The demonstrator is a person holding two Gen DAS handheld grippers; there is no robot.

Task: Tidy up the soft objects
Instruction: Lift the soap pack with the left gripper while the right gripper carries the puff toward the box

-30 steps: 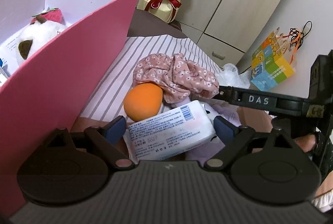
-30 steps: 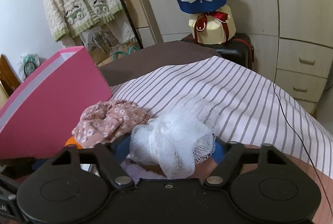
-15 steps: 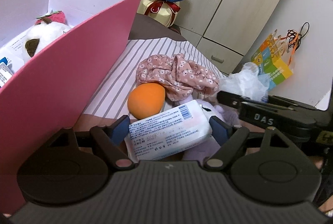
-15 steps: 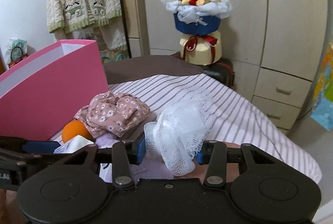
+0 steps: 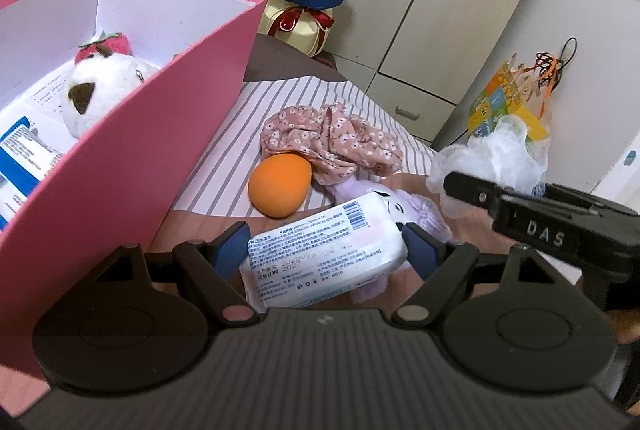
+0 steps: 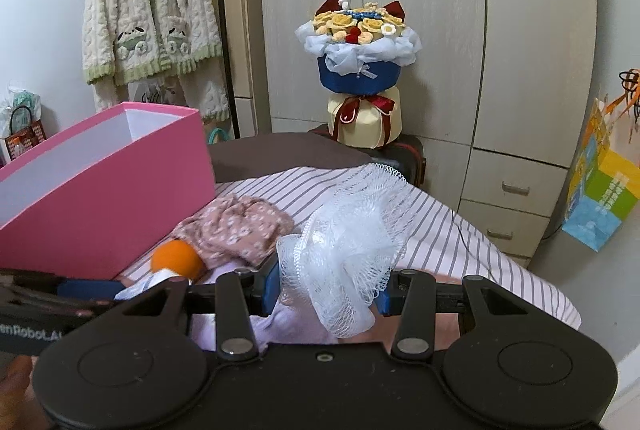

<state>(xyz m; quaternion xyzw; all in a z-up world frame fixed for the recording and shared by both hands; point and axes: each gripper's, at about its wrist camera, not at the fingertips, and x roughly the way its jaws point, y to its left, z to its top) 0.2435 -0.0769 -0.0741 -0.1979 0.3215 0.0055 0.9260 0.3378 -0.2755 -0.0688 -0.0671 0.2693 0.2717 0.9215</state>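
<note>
Left tongs [image 5: 326, 250] clamped on white wipes pack [image 5: 320, 256], wide-set, pack dead centre between blue pads. Right tongs [image 6: 326, 288] pinched narrower on white mesh puff [image 6: 346, 250], billowing toward 12 o'clock. Beyond, orange sponge [image 5: 279, 184] at 11 o'clock, floral cloth [image 5: 332, 140] behind it, pink box [image 5: 132, 154] at 9 o'clock.

Flower bouquet [image 6: 358, 30] in blue wrap, red ribbon, cream base, upright on dark stand before beige wardrobe [image 6: 432, 30]. Cream cardigan [image 6: 150, 10] with green trim on hanger, left of wardrobe. Colourful paper gift bag [image 6: 602, 190] hanging at right wall, orange cord handles. Drawers [image 6: 516, 186] below wardrobe doors.
</note>
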